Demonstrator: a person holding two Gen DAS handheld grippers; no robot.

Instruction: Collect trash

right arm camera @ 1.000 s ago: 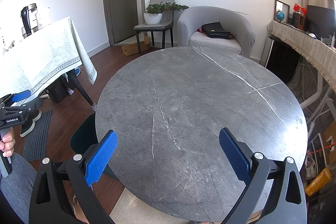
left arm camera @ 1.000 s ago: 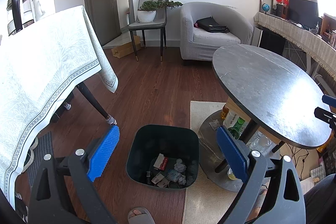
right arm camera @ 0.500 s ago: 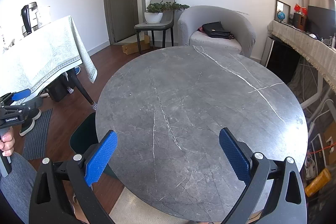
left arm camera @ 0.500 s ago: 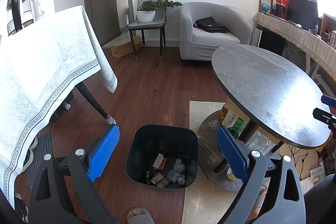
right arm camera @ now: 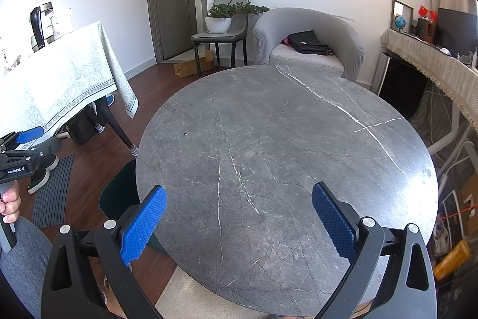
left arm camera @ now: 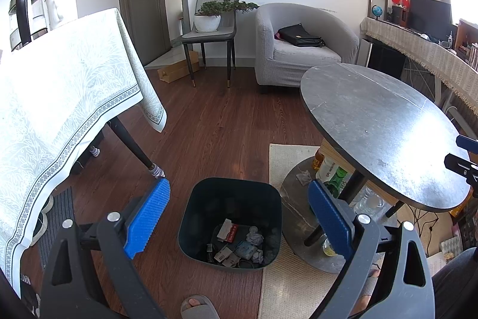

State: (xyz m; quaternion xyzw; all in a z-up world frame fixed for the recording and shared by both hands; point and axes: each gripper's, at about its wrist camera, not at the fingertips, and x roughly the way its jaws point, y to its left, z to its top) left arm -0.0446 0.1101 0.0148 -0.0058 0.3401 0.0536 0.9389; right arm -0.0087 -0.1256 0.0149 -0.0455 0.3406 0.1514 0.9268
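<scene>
A dark green bin [left arm camera: 209, 199] stands on the wood floor beside the round grey marble table [left arm camera: 373, 121]. It holds several bits of trash [left arm camera: 239, 244]: crumpled paper, wrappers, a red-and-white pack. My left gripper [left arm camera: 239, 214] is open and empty, held above the bin. My right gripper [right arm camera: 237, 221] is open and empty, held over the near part of the bare marble tabletop [right arm camera: 283, 139]. The bin's edge [right arm camera: 119, 193] shows left of the table in the right wrist view. The left gripper [right arm camera: 27, 151] shows there too.
A table with a pale green cloth [left arm camera: 59, 97] stands at the left. A cream rug [left arm camera: 286, 274] lies under the marble table, with bottles [left arm camera: 334, 175] and a crumpled tissue [left arm camera: 304, 177] on its base. A grey armchair [left arm camera: 298, 50] and chair with plant [left arm camera: 212, 29] are at the back.
The left wrist view has shifted very slightly left. Both grippers stay open and empty, and nothing else has moved.
</scene>
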